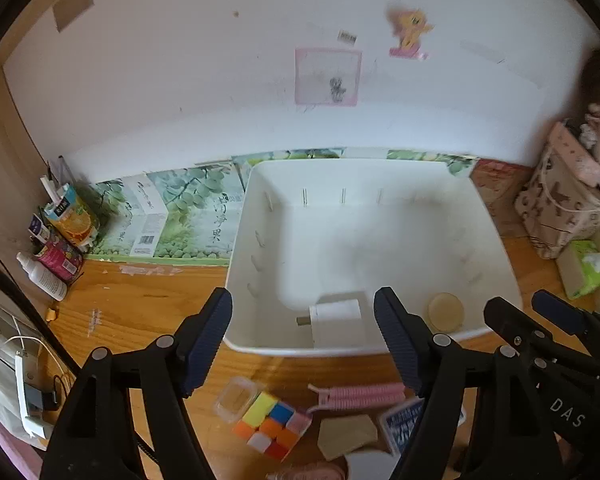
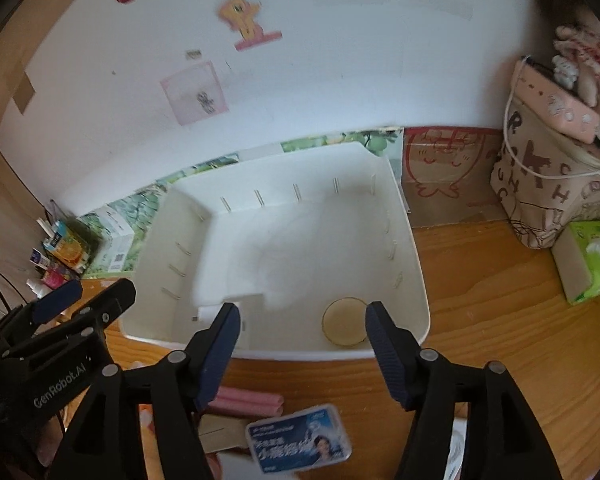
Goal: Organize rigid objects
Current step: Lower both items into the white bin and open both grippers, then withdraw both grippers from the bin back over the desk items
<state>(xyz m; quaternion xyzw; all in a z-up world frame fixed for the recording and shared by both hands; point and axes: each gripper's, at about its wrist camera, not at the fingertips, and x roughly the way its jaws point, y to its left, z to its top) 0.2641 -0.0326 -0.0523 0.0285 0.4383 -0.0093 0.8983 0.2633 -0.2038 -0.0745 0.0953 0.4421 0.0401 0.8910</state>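
A white plastic bin (image 1: 380,176) stands on the wooden desk; it also shows in the right wrist view (image 2: 414,264). Inside lie a white charger block (image 1: 338,320) and a round tan disc (image 1: 445,312) (image 2: 345,322). In front of the bin lie a colourful cube puzzle (image 1: 274,426), a small clear box (image 1: 236,398), a pink comb (image 1: 360,396) (image 2: 248,400), a beige wooden piece (image 1: 346,436) and a blue printed tin (image 2: 300,444). My left gripper (image 1: 302,344) is open and empty above these items. My right gripper (image 2: 300,352) is open and empty over the bin's front rim.
Green printed boxes (image 1: 172,216) line the wall behind the bin. Juice cartons and bottles (image 1: 66,236) stand at the left. A patterned bag (image 2: 552,184) and a green tissue pack (image 2: 588,260) stand at the right. A cable and adapter (image 1: 32,392) lie at the far left.
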